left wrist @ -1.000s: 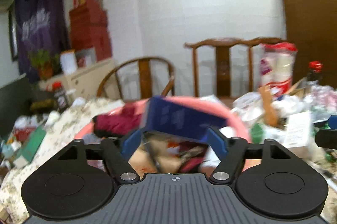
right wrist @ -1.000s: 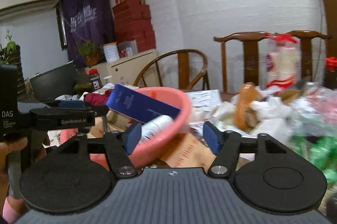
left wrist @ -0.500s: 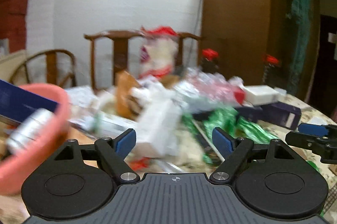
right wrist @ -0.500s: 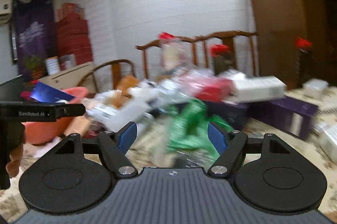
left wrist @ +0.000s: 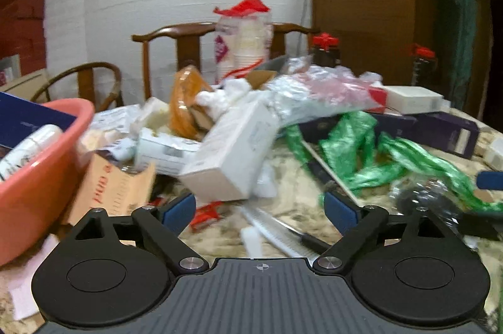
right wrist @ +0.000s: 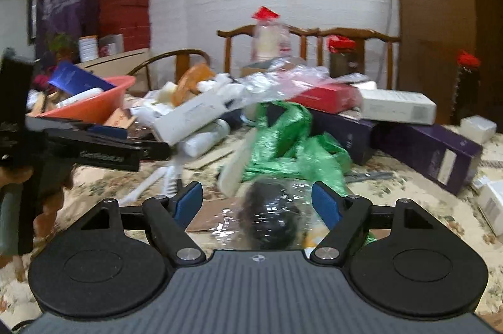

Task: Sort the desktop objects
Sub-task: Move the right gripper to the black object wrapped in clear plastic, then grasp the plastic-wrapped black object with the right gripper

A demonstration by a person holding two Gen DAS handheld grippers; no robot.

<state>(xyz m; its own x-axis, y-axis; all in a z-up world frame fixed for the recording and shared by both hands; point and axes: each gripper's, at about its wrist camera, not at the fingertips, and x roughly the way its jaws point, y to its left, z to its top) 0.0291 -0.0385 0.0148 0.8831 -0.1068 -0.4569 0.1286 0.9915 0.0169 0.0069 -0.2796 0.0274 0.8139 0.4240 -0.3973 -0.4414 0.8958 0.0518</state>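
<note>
Both sets of jaws are held released: the right gripper (right wrist: 257, 198) is poised over a plastic-wrapped black object (right wrist: 272, 216), the left gripper (left wrist: 260, 206) beside a pink basin (left wrist: 37, 176).

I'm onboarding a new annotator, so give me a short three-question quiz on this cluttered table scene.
1. True or false: the right tongs are shut on the green plastic bag.
2. What lies between the right tongs' open fingers? A) a dark object in clear wrap B) a spoon C) a cup
3. Fill in: the blue box rests in the pink ____.

Key: 1 false, both the right and left tongs are open and empty; 2 A; 3 basin.
</note>
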